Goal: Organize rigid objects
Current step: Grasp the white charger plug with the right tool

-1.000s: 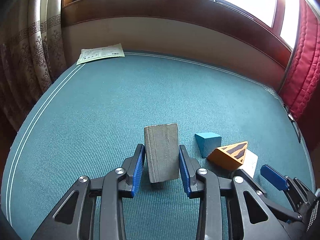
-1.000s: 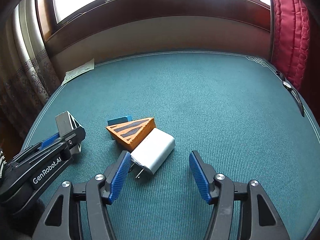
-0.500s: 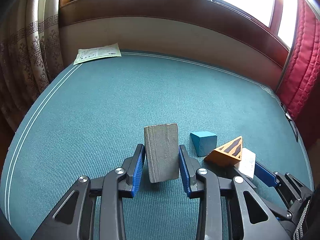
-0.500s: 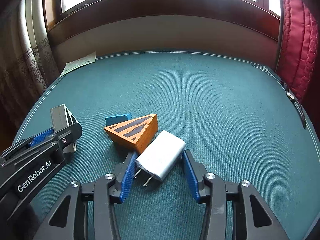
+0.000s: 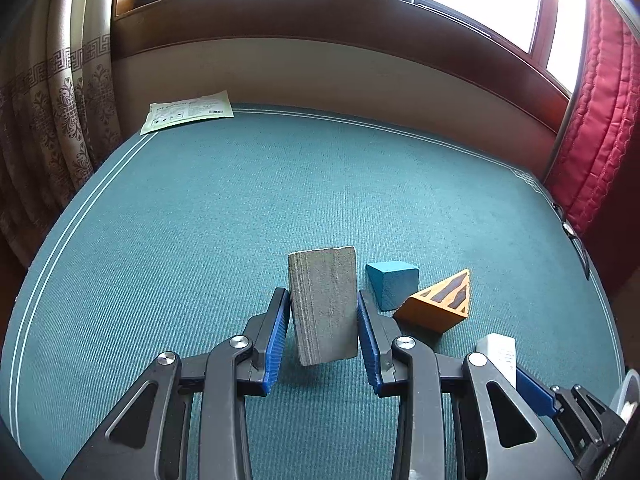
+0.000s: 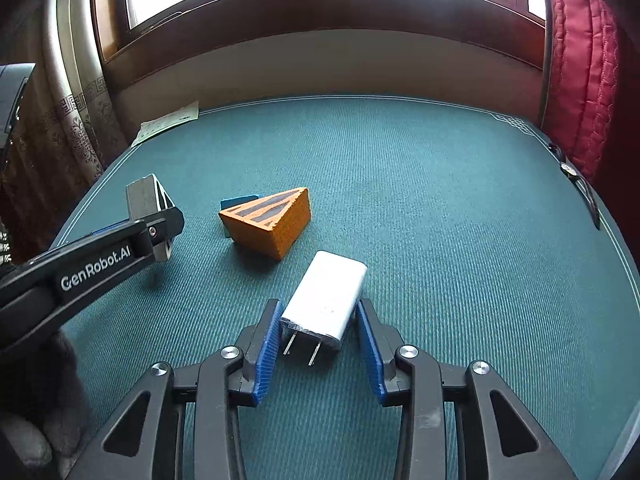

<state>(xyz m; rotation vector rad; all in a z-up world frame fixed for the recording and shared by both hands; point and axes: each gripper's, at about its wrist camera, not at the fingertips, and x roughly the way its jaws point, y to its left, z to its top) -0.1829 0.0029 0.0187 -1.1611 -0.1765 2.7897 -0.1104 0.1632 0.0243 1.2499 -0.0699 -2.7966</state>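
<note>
The right gripper [image 6: 318, 342], open a second ago, now clamps the white charger [image 6: 326, 294] lifted off the teal tabletop's [image 6: 440, 200] near edge beside the orange wedge [image 6: 270, 220], while the left gripper [image 5: 323, 334] still grips the grey block [image 5: 323, 304], so both pieces look ready for placing.

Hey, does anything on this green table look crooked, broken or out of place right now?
Nothing looks broken or spilled. The grey block sits slightly tilted in the left gripper, lifted off the table. The white charger lies skewed between the right gripper fingers, prongs toward the camera.
</note>
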